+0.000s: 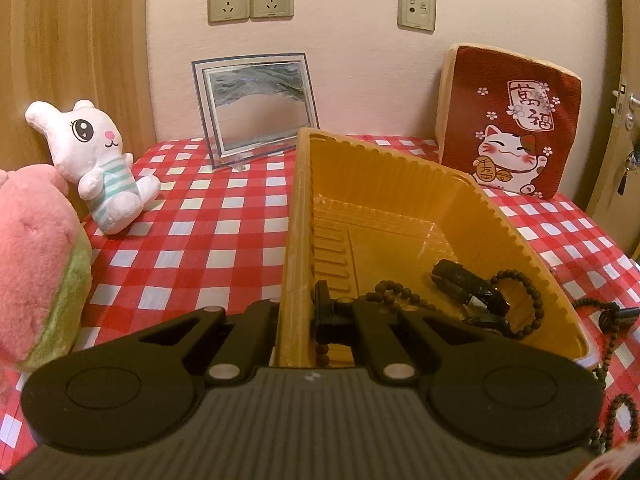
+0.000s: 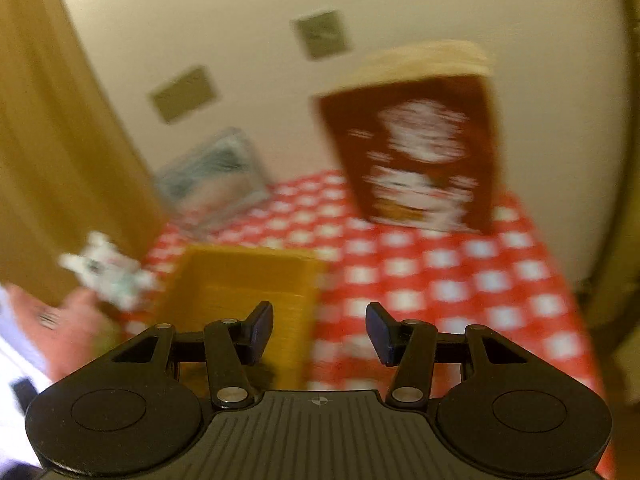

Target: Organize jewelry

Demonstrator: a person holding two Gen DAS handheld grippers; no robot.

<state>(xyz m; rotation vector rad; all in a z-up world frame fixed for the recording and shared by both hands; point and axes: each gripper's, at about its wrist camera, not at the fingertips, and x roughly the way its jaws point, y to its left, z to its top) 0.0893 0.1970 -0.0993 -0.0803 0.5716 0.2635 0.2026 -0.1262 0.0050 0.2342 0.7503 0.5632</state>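
Observation:
A yellow plastic tray [image 1: 400, 184] sits on the red-checked table. My left gripper [image 1: 298, 316] is shut on the tray's near left wall, one finger outside, one inside. In the tray lie a dark bead bracelet [image 1: 524, 304] and a black watch-like piece [image 1: 468, 284]. More dark beads [image 1: 600, 312] lie on the cloth right of the tray. My right gripper [image 2: 319, 334] is open and empty, above the table, right of the tray [image 2: 240, 280]. The right wrist view is blurred.
A white plush rabbit [image 1: 96, 160] and a pink plush [image 1: 36, 280] stand at the left. A glass sand picture [image 1: 256, 108] and a red lucky-cat cushion [image 1: 512, 120] lean on the wall. A hand [image 2: 68, 332] shows at left in the right wrist view.

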